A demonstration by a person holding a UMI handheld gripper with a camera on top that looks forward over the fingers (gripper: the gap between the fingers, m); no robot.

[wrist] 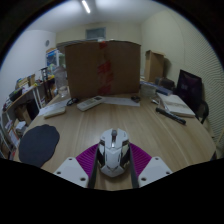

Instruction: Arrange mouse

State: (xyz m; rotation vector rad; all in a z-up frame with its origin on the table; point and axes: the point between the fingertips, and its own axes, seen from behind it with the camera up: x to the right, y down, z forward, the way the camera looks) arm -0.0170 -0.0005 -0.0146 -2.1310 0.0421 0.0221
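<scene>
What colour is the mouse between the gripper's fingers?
The mouse is white with a dark scroll wheel and grey trim, seen in the gripper view.

The hand-held gripper (113, 166) is holding a white-and-grey mouse (113, 152) between its purple pads (88, 157) above the wooden worktop (120, 122), with a dark mousepad (38, 143) lying nearby.

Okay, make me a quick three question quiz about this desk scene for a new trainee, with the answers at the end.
1. True or false: the mouse lies between the gripper fingers.
2. Which dark item lies on the wooden table left of the fingers? A) mouse pad B) keyboard C) mug
3. What large brown object stands at the table's far end?

Key:
1. True; it sits between the pink pads, though whether they press on it cannot be told.
2. A, the mouse pad.
3. A cardboard box.
</scene>
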